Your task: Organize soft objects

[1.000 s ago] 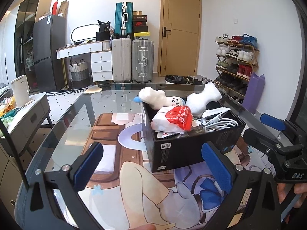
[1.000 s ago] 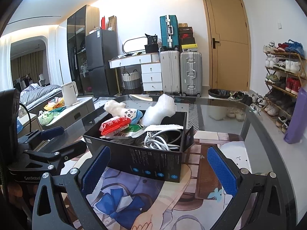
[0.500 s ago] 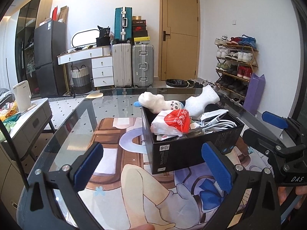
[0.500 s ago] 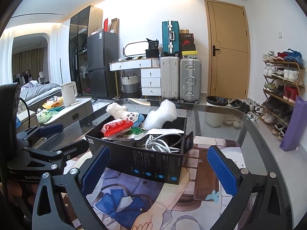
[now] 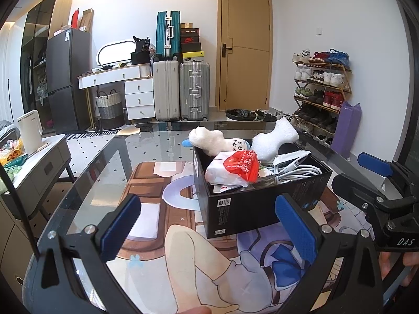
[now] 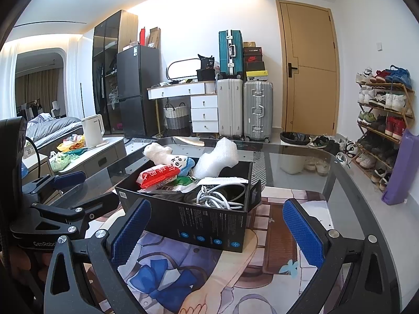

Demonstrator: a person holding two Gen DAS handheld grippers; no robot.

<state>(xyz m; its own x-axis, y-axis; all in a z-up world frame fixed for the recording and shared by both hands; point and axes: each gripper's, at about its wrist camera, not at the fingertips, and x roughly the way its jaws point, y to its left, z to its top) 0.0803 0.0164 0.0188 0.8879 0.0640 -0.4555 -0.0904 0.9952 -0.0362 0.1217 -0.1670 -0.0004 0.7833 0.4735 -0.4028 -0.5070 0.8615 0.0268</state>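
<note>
A black cardboard box [image 5: 262, 206] [image 6: 199, 222] stands on the glass table over a printed mat. It holds a white plush toy [image 5: 209, 141] [image 6: 167, 157], a white foam wrap piece [image 5: 275, 136] [image 6: 217, 157], a red-and-white packet [image 5: 235, 168] [image 6: 157, 176] and a coil of white cable [image 5: 296, 170] [image 6: 220, 198]. My left gripper [image 5: 209, 227] is open, in front of the box and apart from it. The right gripper [image 6: 217, 230] is open too, facing the box's front wall. Each gripper shows at the edge of the other's view.
The glass table [image 5: 104, 157] [image 6: 301, 162] has a printed mat [image 5: 162, 209] under the box. A low side table with a white kettle [image 5: 30, 130] stands left. Suitcases [image 5: 193, 91], a drawer unit, a door and a shoe rack [image 5: 322, 91] line the room behind.
Both grippers have risen and tilted slightly, so the box sits lower in both views. The box's contents have not moved.
</note>
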